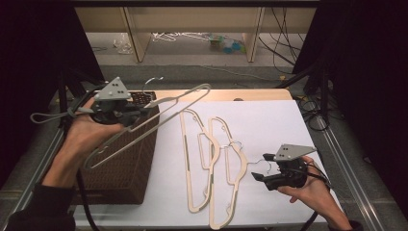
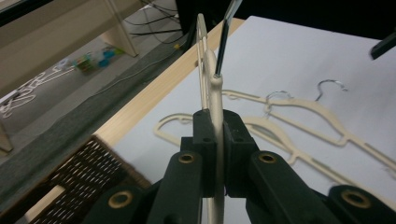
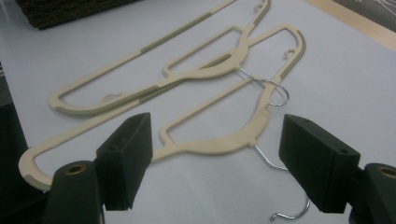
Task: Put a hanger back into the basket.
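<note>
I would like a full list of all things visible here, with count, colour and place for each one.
held hanger: one, cream, in the air over the basket, clamped in the left tool
flat hangers: two, cream with metal hooks, lying side by side on the sheet
basket: one, dark brown wicker, left part of the table
sheet: one, white, covering the table
table: one, light wood, edge visible at the far side
left tool: one, black, shut on the held hanger
right tool: one, black, open above the nearer flat hanger
</note>
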A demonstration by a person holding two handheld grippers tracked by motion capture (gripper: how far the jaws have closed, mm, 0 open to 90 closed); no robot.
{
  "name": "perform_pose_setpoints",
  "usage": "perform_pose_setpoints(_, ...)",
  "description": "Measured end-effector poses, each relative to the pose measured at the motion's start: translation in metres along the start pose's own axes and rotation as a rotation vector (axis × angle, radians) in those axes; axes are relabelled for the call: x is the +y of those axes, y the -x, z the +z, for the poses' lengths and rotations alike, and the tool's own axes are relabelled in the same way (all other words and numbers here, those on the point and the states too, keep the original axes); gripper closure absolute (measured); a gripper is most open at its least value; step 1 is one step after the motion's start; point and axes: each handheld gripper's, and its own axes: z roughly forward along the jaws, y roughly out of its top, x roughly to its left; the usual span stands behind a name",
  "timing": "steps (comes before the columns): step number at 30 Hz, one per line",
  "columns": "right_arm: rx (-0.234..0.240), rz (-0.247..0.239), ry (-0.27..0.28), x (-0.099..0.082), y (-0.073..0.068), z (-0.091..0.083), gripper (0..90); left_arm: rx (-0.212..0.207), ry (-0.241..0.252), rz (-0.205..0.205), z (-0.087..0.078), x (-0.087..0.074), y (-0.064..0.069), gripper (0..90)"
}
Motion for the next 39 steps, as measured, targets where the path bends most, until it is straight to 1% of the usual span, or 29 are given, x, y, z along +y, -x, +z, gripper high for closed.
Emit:
perform_pose_setpoints(2,0.001,0.0,-0.001,-0.001,0.0,0.001,26.6,0.022,0.004,-0.024,-0.004,-0.01,-0.009,85.5)
perform_pose_setpoints(4,0.003,0.002,-0.009,-0.002,0.0,0.002,26.6,0.036,0.001,-0.021,-0.008,-0.019,-0.017,85.5)
perform_pose_setpoints(5,0.006,-0.001,-0.013,-0.002,0.0,0.002,26.5,0.043,-0.008,-0.02,-0.011,-0.024,-0.021,85.5)
perform_pose_setpoints(7,0.008,0.003,-0.013,-0.002,0.0,0.003,26.5,0.067,-0.012,-0.032,-0.014,-0.032,-0.027,85.5)
perform_pose_setpoints(8,0.008,0.004,-0.013,-0.003,0.0,0.003,26.5,0.075,-0.019,-0.01,-0.016,-0.036,-0.03,85.5)
perform_pose_setpoints(9,0.01,-0.004,-0.011,-0.003,0.0,0.004,26.5,0.09,-0.026,-0.01,-0.018,-0.04,-0.034,85.5)
perform_pose_setpoints(11,0.01,-0.008,-0.012,-0.003,0.0,0.005,26.6,0.115,-0.032,-0.024,-0.021,-0.047,-0.04,85.5)
perform_pose_setpoints(12,0.014,-0.008,-0.014,-0.003,0.0,0.005,26.5,0.12,-0.015,-0.035,-0.02,-0.051,-0.043,85.5)
perform_pose_setpoints(14,0.015,-0.001,-0.02,-0.004,-0.001,0.006,26.5,0.149,-0.013,-0.052,-0.022,-0.058,-0.048,85.5)
perform_pose_setpoints(15,0.012,-0.001,-0.022,-0.005,-0.001,0.006,26.5,0.158,0.001,-0.074,-0.021,-0.062,-0.05,85.5)
perform_pose_setpoints(16,0.011,-0.006,-0.02,-0.005,0.0,0.007,26.5,0.168,-0.006,-0.06,-0.022,-0.065,-0.054,85.5)
perform_pose_setpoints(18,0.013,-0.002,-0.02,-0.005,0.0,0.007,26.3,0.183,-0.008,-0.057,-0.023,-0.071,-0.058,85.5)
perform_pose_setpoints(19,0.015,-0.004,-0.02,-0.006,0.0,0.008,26.3,0.187,0.006,-0.071,-0.021,-0.075,-0.06,85.5)
perform_pose_setpoints(20,0.018,0.0,-0.027,-0.006,0.0,0.008,26.4,0.193,-0.006,-0.05,-0.022,-0.078,-0.064,85.5)
perform_pose_setpoints(21,0.018,0.0,-0.029,-0.006,-0.001,0.008,26.3,0.194,0.004,-0.061,-0.021,-0.081,-0.065,85.5)
perform_pose_setpoints(22,0.02,-0.001,-0.03,-0.006,-0.001,0.008,26.3,0.201,-0.009,-0.062,-0.022,-0.084,-0.068,85.5)
perform_pose_setpoints(23,0.021,0.0,-0.029,-0.006,-0.001,0.008,26.3,0.202,-0.001,-0.074,-0.021,-0.087,-0.07,85.5)
perform_pose_setpoints(24,0.023,-0.001,-0.028,-0.007,-0.001,0.008,26.2,0.208,-0.006,-0.077,-0.021,-0.091,-0.071,85.5)
perform_pose_setpoints(25,0.024,-0.002,-0.029,-0.007,-0.001,0.008,26.2,0.208,-0.015,-0.065,-0.021,-0.094,-0.072,85.5)
perform_pose_setpoints(26,0.02,-0.003,-0.027,-0.007,-0.001,0.008,26.2,0.21,-0.014,-0.067,-0.02,-0.096,-0.072,85.5)
perform_pose_setpoints(27,0.023,-0.004,-0.027,-0.007,0.0,0.008,26.2,0.212,-0.026,-0.056,-0.022,-0.099,-0.073,85.5)
perform_pose_setpoints(28,0.021,-0.002,-0.027,-0.007,0.0,0.008,26.2,0.21,-0.015,-0.065,-0.022,-0.102,-0.073,85.5)
perform_pose_setpoints(29,0.02,0.0,-0.024,-0.008,0.0,0.008,26.1,0.208,-0.022,-0.059,-0.023,-0.104,-0.074,85.5)
perform_pose_setpoints(32,0.021,0.002,-0.032,-0.009,-0.001,0.008,26.1,0.208,-0.019,-0.061,-0.027,-0.111,-0.076,85.5)
perform_pose_setpoints(33,0.022,0.001,-0.032,-0.008,-0.001,0.008,26.1,0.208,-0.009,-0.072,-0.027,-0.113,-0.076,85.5)
perform_pose_setpoints(36,0.026,0.001,-0.033,-0.009,-0.001,0.009,26.0,0.202,-0.018,-0.074,-0.029,-0.121,-0.078,85.5)
perform_pose_setpoints(39,0.027,-0.001,-0.036,-0.009,-0.001,0.009,26.0,0.207,-0.036,-0.077,-0.03,-0.127,-0.079,85.5)
